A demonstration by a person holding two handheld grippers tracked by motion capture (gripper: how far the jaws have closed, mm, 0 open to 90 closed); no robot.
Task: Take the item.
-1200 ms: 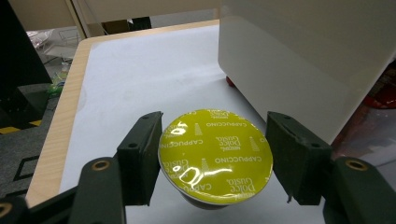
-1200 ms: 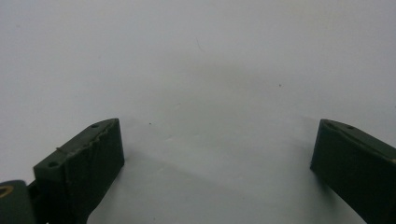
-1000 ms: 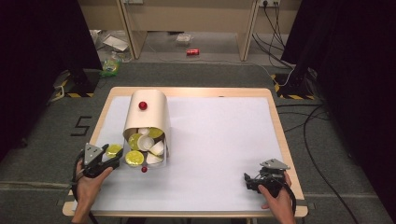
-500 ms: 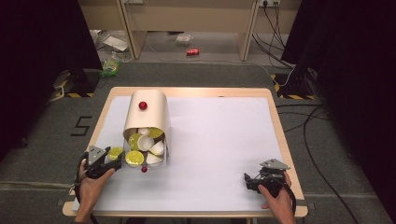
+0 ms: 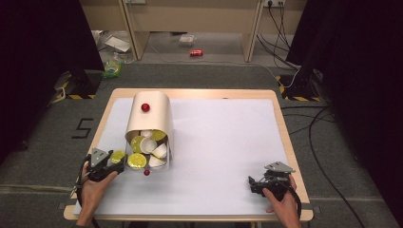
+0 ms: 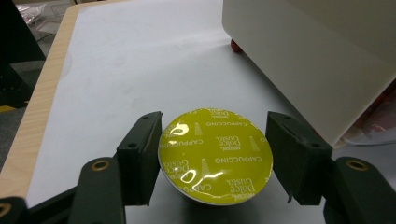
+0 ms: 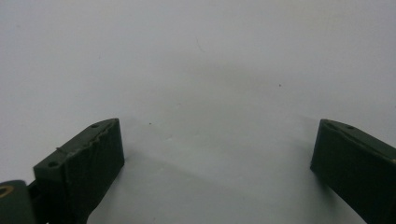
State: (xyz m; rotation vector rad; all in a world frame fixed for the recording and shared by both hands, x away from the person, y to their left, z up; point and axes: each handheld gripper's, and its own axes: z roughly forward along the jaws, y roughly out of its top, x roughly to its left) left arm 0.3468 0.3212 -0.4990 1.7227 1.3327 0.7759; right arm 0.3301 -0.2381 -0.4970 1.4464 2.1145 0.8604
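Observation:
A yellow-lidded coffee capsule [image 6: 215, 156] sits between the jaws of my left gripper [image 6: 214, 161], which is shut on it just above the white mat. In the high view that gripper [image 5: 117, 160] and its capsule [image 5: 117, 155] are at the near left, just left of the mouth of a beige bin [image 5: 151, 116] lying on its side. Several yellow and white capsules [image 5: 147, 147] fill the bin's mouth. My right gripper [image 5: 252, 183] rests at the near right, open, with bare mat between its jaws [image 7: 217, 149].
The bin's side wall [image 6: 308, 60] stands close on the right in the left gripper view. A red knob [image 5: 145, 107] sits on the bin and a small red ball [image 5: 147, 172] lies before its mouth. A white mat [image 5: 223, 142] covers the wooden table [image 5: 285, 142].
The left gripper has barely shifted, still with the capsule in it. The right hand has kept still.

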